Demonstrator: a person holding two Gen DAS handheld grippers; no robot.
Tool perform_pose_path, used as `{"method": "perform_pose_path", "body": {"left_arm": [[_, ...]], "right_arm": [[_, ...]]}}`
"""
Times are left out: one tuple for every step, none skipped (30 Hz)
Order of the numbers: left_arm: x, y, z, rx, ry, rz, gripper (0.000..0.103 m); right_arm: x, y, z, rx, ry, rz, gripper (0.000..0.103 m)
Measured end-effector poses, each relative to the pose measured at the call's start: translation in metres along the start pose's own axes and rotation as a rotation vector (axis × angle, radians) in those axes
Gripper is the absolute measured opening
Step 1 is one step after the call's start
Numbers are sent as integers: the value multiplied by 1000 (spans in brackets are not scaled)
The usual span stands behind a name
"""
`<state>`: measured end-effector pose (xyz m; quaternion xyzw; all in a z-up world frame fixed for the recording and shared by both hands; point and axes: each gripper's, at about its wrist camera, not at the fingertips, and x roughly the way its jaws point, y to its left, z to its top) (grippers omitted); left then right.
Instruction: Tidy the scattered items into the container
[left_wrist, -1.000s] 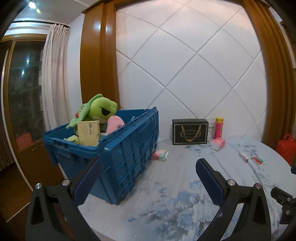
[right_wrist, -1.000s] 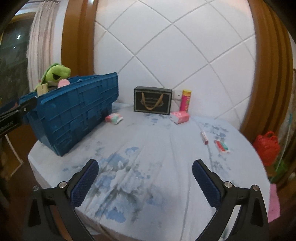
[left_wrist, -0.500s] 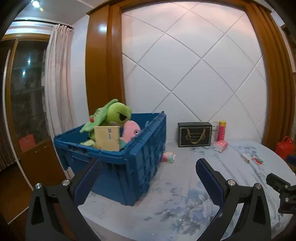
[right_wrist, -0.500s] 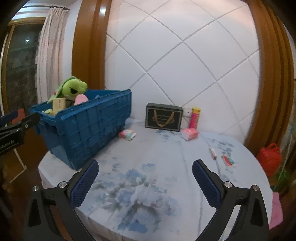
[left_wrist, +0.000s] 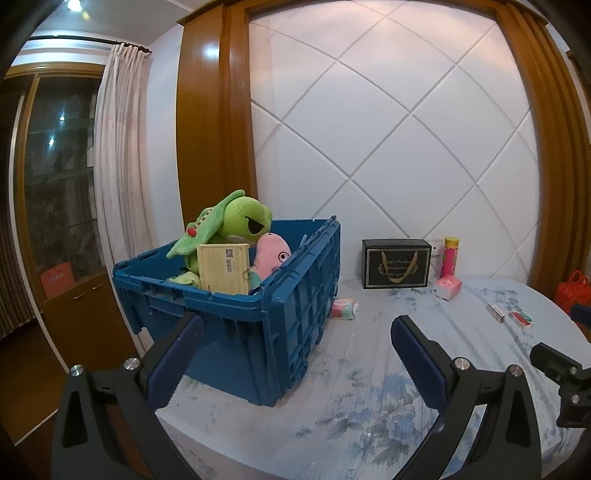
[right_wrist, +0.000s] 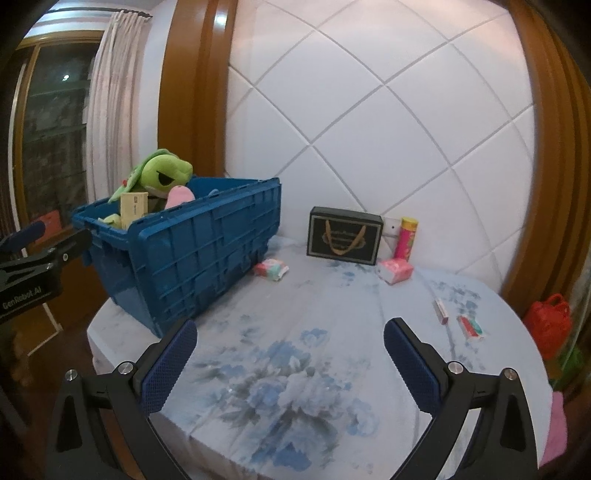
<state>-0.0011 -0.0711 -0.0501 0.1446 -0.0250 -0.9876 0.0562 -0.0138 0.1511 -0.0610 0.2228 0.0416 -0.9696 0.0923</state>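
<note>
Blue crate (right_wrist: 192, 251) stood left of the right gripper (right_wrist: 286, 360); loose tissue packs (right_wrist: 271, 268) lay ahead. Right gripper nearer, spread, empty. Left gripper (left_wrist: 295, 356) likewise spread.

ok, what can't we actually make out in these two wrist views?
- Floor of the blue crate: hidden in both views by its walls and by the green plush toy.
- Print on the two small flat packs: too small in both views.
- Red bag: cut off by the fisheye edge in the left view.
- Black gift box: back side hidden against the wall.
</note>
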Motion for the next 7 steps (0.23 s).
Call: {"method": "perform_pose_path", "body": {"left_arm": [[0, -1, 0, 2, -3, -3, 103], [-1, -2, -1, 4, -6, -7, 103], [-1, -3, -1, 6, -10, -10, 103], [-2, -3, -1, 3, -16, -10, 103], [-3, -2, -1, -1, -23, -9, 103], [-4, -1, -1, -5, -29, -9, 103], [-5, 0, -1, -8, -32, -12, 103]], "right_arm": [[0, 0, 0, 2, 1, 0, 103], [0, -1, 0, 3, 2, 1, 103], [1, -1, 0, 4, 3, 1, 103], [1, -2, 0, 5, 4, 2, 102], [0, -2, 0, 6, 2, 1, 103], [0, -3, 0, 7, 0, 1, 103], [0, -3, 0, 7, -2, 1, 103]]}}
